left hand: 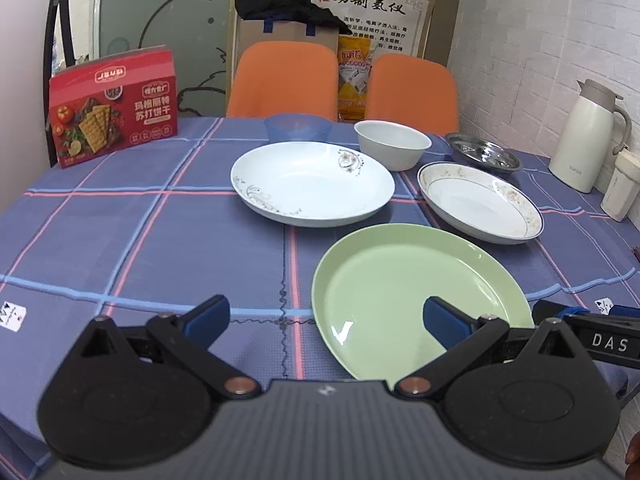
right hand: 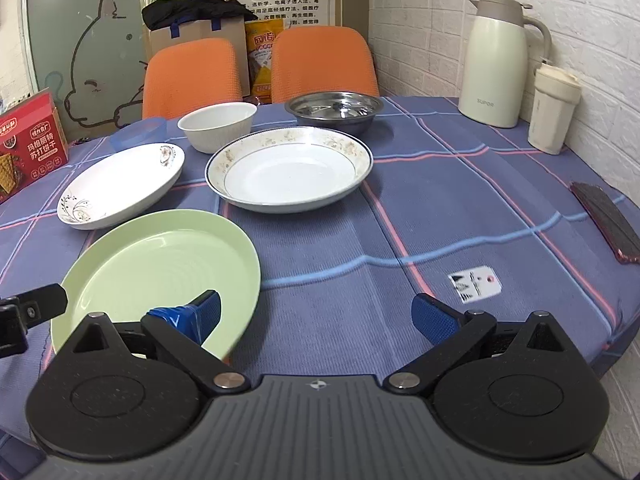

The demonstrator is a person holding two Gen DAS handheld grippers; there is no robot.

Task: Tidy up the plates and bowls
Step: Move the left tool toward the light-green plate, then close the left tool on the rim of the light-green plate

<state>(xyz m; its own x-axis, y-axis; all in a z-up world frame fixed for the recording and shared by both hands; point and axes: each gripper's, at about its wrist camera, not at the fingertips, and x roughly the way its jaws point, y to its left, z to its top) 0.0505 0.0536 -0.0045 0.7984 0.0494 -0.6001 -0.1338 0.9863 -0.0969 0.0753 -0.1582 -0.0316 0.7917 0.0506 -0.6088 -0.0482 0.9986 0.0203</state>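
Nothing is stacked yet, so I judge this the very start of the tidying, with the round pale green plastic plate (left hand: 416, 300) the likely first pick. It lies flat on the blue checked tablecloth (left hand: 140, 240), nearest both tools. The left gripper (left hand: 326, 318) hangs low and level over the near edge of the table, fingers spread wide and empty, its right-hand pad above the green plate's near rim. The right gripper (right hand: 316, 316) sits likewise, spread wide and empty, its left-hand pad over the same plate. Beyond the fingertips lie the white floral-sprig dish (left hand: 312, 182), the gold-rimmed white dish (right hand: 288, 168), the plain white bowl (right hand: 218, 124), the steel basin (right hand: 334, 110) and a translucent blue bowl (left hand: 298, 126). Next, one tool needs to tilt and straddle a rim
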